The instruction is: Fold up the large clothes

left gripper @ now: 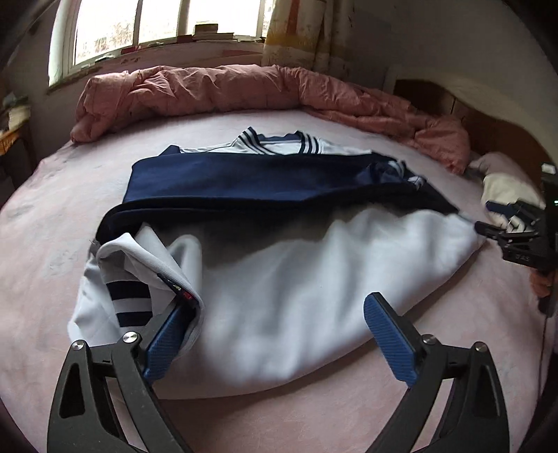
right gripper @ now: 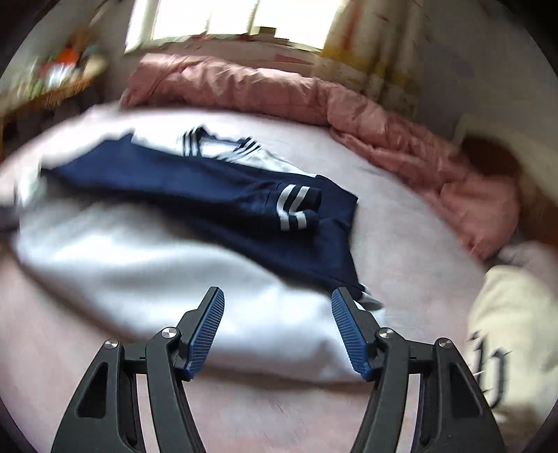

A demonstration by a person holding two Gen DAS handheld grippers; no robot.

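One large white-and-navy knit sweatshirt (left gripper: 279,244) lies across the middle of the pale pink bedsheet (left gripper: 314,418), its white lower half doubled up toward the navy chest band, with the striped collar (left gripper: 275,141) at the far side and a navy sleeve with two white cuff stripes (right gripper: 293,209) laid over the body. Near the left edge a ribbed, striped hem corner (left gripper: 139,278) stands rumpled instead of flat, draped against one blue-padded finger (left gripper: 167,345) of the left gripper (left gripper: 279,341), whose jaws stand wide with only loose white cloth between them and nothing pinched. At the garment's other end the right gripper (right gripper: 279,334) hovers over the white fold with its jaws parted to a middling gap, holding nothing. Beyond the sweatshirt a crumpled salmon-pink quilt (left gripper: 244,90) is bunched along the far side under the window (left gripper: 157,28), and a cream garment with dark lettering (right gripper: 505,334) waits off to the right. My worry is that raised hem: if the left finger pulls away while cloth drapes on it, the corner may drag and undo the fold. Pressing the next fold over that lump would likely leave a crooked, bulky edge, and the loose sleeve could slide off if the body is lifted unevenly.
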